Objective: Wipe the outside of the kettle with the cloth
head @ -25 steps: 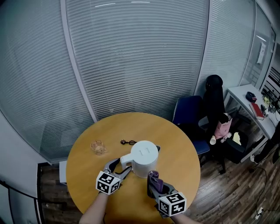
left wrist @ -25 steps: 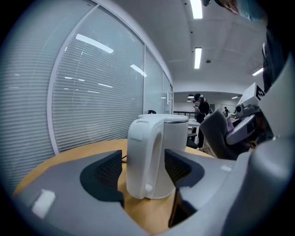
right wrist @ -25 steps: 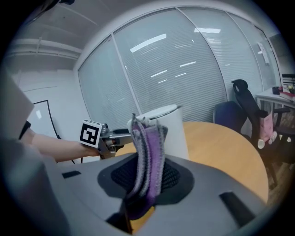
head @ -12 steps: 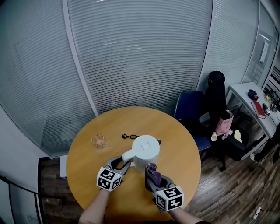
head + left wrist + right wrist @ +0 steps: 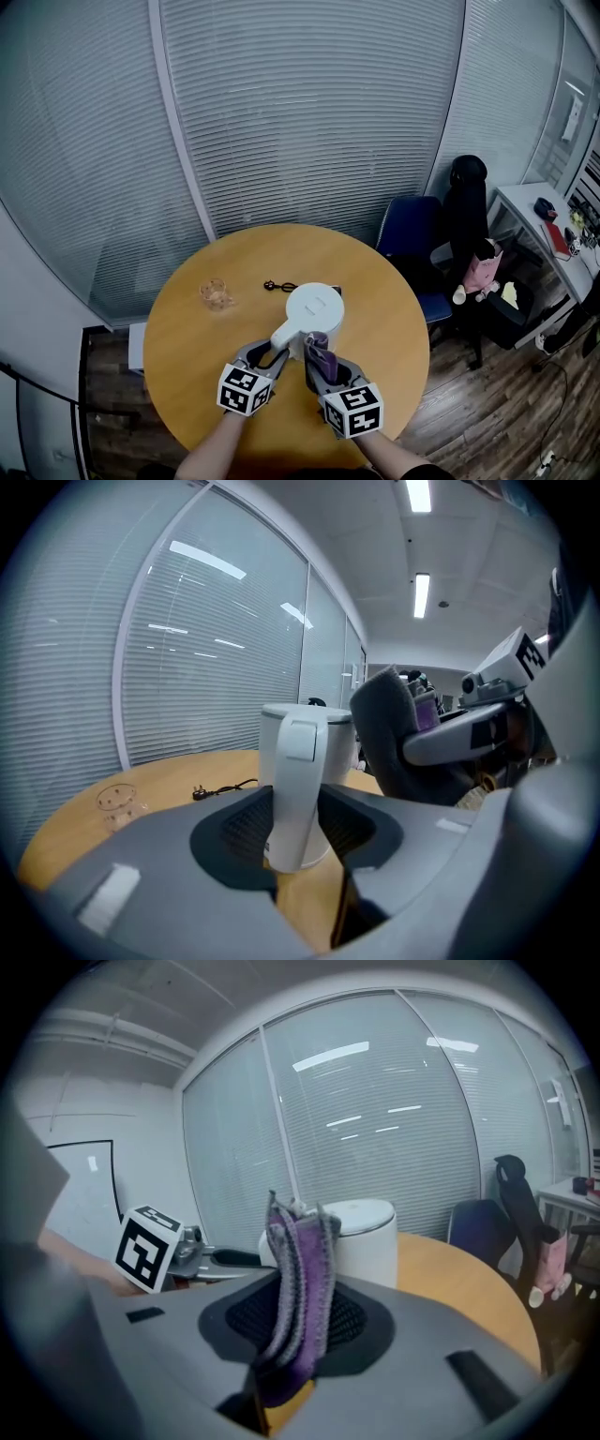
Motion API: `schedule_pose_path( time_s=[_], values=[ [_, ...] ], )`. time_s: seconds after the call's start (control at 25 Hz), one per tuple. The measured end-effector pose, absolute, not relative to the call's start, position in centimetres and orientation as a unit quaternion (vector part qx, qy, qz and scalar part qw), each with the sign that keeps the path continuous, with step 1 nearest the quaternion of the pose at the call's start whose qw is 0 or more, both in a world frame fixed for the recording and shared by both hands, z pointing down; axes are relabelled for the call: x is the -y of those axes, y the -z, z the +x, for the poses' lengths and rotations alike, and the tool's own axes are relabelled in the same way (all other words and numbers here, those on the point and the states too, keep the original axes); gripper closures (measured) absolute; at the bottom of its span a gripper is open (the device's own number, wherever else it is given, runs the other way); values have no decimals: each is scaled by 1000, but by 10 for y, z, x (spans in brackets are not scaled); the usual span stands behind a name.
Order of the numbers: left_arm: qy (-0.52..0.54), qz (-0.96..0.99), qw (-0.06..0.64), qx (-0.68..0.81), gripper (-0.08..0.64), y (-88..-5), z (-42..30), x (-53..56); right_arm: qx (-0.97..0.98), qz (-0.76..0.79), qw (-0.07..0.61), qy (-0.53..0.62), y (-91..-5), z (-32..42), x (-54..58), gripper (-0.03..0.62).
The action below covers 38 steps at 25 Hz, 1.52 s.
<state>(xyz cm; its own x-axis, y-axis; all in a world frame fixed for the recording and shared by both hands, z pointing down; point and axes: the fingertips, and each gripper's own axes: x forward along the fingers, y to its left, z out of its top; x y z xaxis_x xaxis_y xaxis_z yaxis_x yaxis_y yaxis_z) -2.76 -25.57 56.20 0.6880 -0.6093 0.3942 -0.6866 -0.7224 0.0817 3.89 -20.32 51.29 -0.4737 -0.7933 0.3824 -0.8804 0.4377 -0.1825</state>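
A white kettle [image 5: 313, 314] stands near the middle of the round wooden table [image 5: 187, 375], with its handle [image 5: 284, 336] turned toward me. My left gripper [image 5: 272, 354] has just been closing its jaws. The handle [image 5: 297, 799] now stands between the pads, which press on both its sides. My right gripper [image 5: 319, 361] is shut on a folded purple cloth [image 5: 300, 1288]. The cloth sticks up from the jaws just short of the kettle's near side [image 5: 370, 1237]. I cannot tell whether it touches the kettle.
A small glass [image 5: 215, 293] and the kettle's black plug and cord [image 5: 277, 286] lie on the table beyond the kettle. A blue chair [image 5: 408, 239] and a black chair holding a pink toy [image 5: 480, 272] stand to the right. Window blinds fill the background.
The left jaws went from wide open beside the handle to closed on it. The right gripper carried the cloth left and forward, close to the kettle and the left gripper.
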Motion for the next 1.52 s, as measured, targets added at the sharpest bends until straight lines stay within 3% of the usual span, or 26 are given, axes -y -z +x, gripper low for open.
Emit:
schedule_pose_path(
  time_s=[0.4, 0.84, 1.2, 1.52],
  values=[
    [-167, 911, 114, 360, 405, -564, -26, 250, 827, 495, 156, -217, -562, 37, 221, 497],
    [-162, 910, 113, 366, 406, -564, -25, 250, 775, 483, 237, -333, -683, 40, 220, 497],
    [-160, 907, 116, 371, 405, -564, -27, 250, 748, 469, 227, -410, -700, 42, 216, 497],
    [-151, 908, 113, 374, 405, -563, -28, 252, 776, 497, 129, -366, -617, 73, 199, 497]
  ],
)
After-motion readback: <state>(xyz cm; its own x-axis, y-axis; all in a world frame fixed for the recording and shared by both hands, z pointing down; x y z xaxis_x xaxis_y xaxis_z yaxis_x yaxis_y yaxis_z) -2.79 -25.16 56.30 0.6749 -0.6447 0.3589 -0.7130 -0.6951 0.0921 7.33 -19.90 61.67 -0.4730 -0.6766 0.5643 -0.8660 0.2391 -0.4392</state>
